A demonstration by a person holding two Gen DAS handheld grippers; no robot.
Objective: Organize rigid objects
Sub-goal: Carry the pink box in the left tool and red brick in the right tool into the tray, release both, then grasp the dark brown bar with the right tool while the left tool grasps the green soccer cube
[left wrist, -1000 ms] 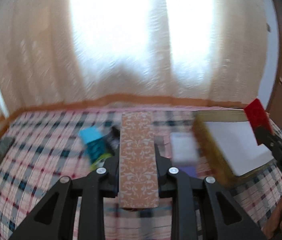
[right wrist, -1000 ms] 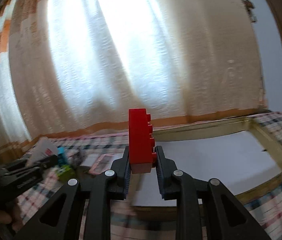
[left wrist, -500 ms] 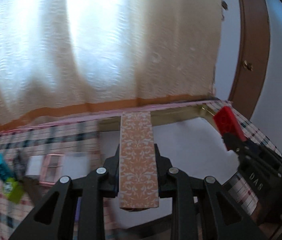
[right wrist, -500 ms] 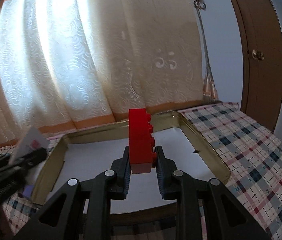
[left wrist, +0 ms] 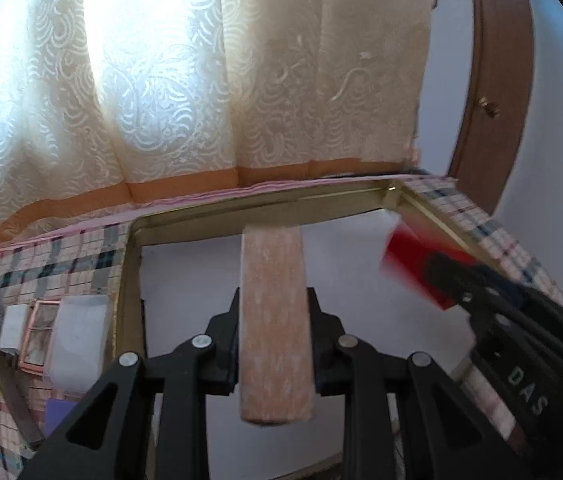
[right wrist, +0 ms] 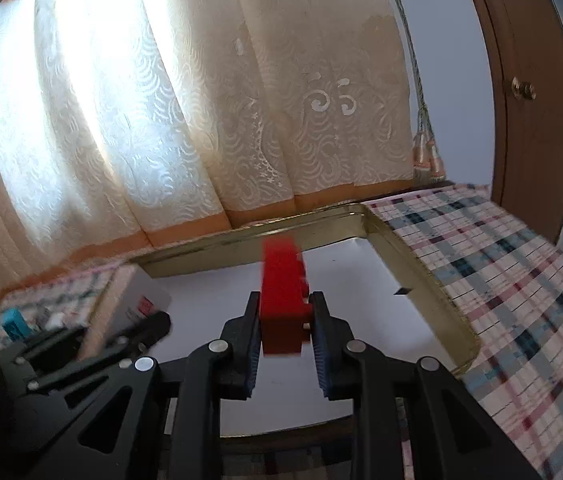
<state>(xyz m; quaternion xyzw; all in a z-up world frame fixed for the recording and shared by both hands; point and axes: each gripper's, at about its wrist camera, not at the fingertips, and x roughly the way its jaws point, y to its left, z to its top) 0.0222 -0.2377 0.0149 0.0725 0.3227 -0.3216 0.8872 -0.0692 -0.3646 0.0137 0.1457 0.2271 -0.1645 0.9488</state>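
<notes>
A long pink patterned block (left wrist: 273, 320) stands on end between the fingers of my left gripper (left wrist: 273, 292), over the white floor of a gold-rimmed tray (left wrist: 241, 204). The jaws are opening and the block is blurred, slipping down between the pads. My right gripper (right wrist: 286, 296) is over the same tray (right wrist: 241, 248) with a red toy brick (right wrist: 281, 296) between its opening jaws. That brick is also blurred and sinking. In the left wrist view the right gripper (left wrist: 461, 280) shows at the right with the red brick (left wrist: 413, 264).
On the plaid cloth (left wrist: 61, 256) left of the tray lie white blocks (left wrist: 77, 336), a pink frame (left wrist: 37, 332), a purple piece (left wrist: 59, 412) and green and teal pieces. A curtain hangs behind the table. A brown door (right wrist: 521, 92) stands at the right.
Both views swung right, from the clutter on the cloth to over the tray. Both pairs of jaws have widened a little, and the pink block and red brick have started sliding down.
</notes>
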